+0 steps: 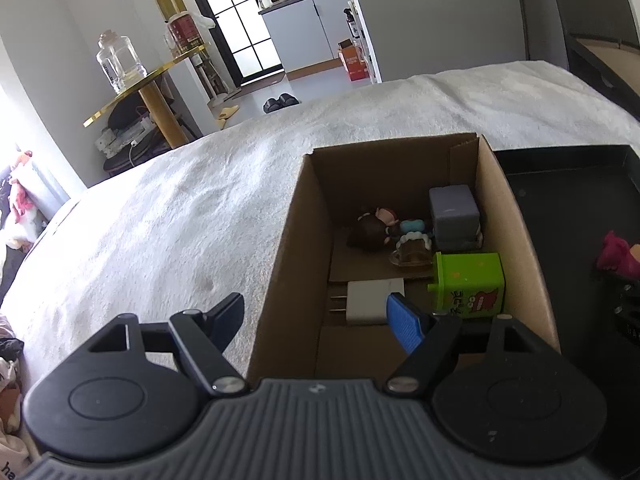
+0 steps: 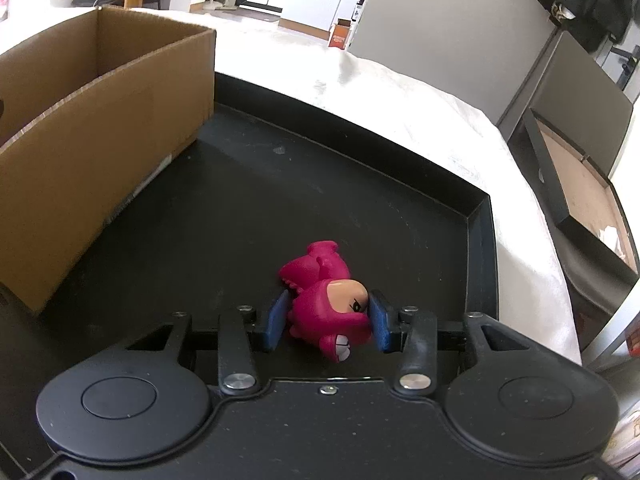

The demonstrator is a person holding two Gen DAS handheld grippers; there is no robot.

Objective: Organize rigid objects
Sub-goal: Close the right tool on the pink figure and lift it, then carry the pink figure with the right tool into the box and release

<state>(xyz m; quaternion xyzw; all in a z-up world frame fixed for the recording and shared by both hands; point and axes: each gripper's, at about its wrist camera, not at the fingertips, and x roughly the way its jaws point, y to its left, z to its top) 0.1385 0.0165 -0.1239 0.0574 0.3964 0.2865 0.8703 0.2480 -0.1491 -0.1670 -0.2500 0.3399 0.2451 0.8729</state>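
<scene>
A pink toy figure lies on its side on the black tray. My right gripper is shut on it, one blue pad against each side. The same figure shows at the right edge of the left wrist view. A cardboard box beside the tray holds a grey block, a green box, a white charger and a small doll. My left gripper stands open astride the box's left wall, one finger inside and one outside, touching nothing.
Box and tray rest on a white cloth. The box wall rises close to the left of the figure. A gold shelf with a glass jar stands far left; a dark side table stands to the right.
</scene>
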